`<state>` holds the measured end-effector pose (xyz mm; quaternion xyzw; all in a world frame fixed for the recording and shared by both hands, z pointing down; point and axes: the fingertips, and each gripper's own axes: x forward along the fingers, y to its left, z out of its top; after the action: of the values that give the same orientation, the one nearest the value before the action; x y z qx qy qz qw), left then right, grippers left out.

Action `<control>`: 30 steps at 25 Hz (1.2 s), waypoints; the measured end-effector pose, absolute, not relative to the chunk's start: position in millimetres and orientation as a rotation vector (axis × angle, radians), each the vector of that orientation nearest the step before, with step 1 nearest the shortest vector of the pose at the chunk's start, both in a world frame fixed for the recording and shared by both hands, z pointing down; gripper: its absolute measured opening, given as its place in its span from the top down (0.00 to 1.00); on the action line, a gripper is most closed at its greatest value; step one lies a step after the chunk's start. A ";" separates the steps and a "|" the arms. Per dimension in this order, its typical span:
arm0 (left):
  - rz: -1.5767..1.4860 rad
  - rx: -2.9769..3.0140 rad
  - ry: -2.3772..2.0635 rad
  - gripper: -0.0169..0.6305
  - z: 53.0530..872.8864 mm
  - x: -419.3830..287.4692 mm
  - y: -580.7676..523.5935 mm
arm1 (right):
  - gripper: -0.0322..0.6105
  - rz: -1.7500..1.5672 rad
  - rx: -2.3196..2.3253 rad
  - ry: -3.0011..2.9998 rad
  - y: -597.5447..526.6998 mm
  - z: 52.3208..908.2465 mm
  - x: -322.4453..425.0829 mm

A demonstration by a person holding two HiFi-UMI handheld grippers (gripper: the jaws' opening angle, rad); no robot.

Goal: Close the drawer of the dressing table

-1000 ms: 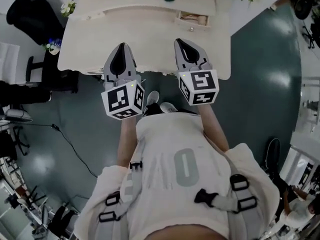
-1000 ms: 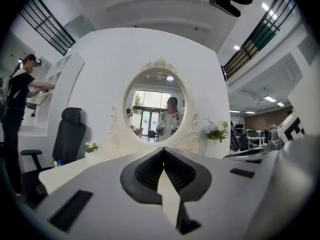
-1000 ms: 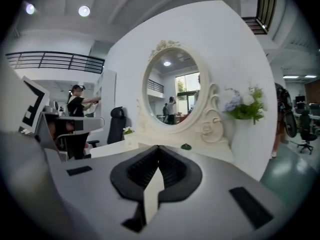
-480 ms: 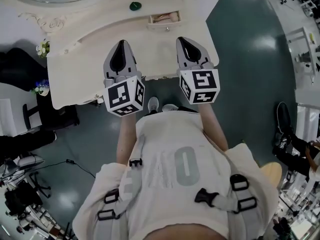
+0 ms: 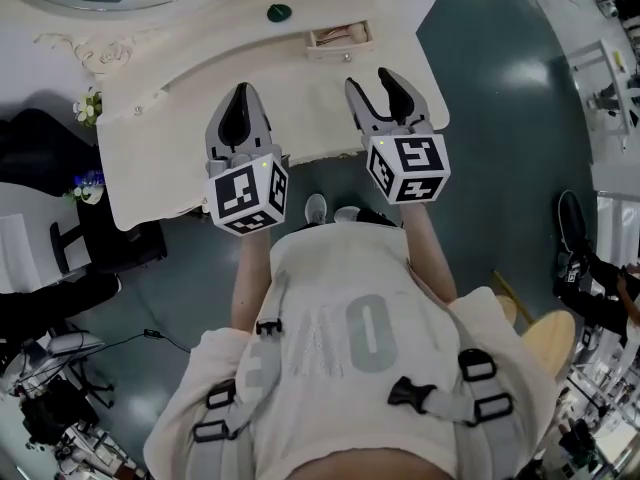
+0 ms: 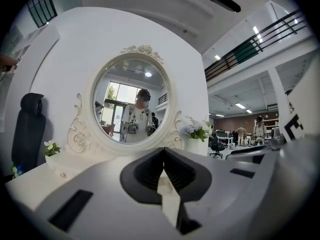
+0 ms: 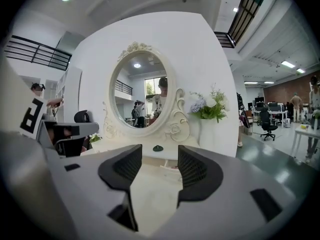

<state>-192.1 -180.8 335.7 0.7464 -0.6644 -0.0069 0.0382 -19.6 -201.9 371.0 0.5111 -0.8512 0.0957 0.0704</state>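
Observation:
The white dressing table (image 5: 190, 118) fills the top of the head view. Its small drawer (image 5: 340, 38) stands pulled out at the back, with pale items inside, and also shows between the right jaws in the right gripper view (image 7: 169, 166). My left gripper (image 5: 243, 95) hovers over the tabletop's front part, jaws shut and empty (image 6: 162, 153). My right gripper (image 5: 372, 78) hangs over the table's front right, short of the drawer. Its jaws are opening with nothing between them (image 7: 160, 165).
An oval mirror (image 7: 145, 96) in an ornate white frame backs the table. A dark green dish (image 5: 279, 12) sits left of the drawer. A vase of flowers (image 7: 211, 109) stands at the right. A black chair (image 5: 50, 138) is left of the table.
The right gripper's jaws have gone from shut to open. Both grippers shifted slightly over the table, and the head view swung, so the table sits differently in the frame.

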 end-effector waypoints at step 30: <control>-0.035 2.139 -2.211 0.94 334.1 -251.3 -227.1 | 0.59 0.541 1.415 -2.232 -302.0 526.6 -26.2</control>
<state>-251.3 -227.1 334.1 0.6949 -0.7182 -0.0112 0.0327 -26.2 -302.0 526.6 0.5116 -0.8072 0.1957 0.2201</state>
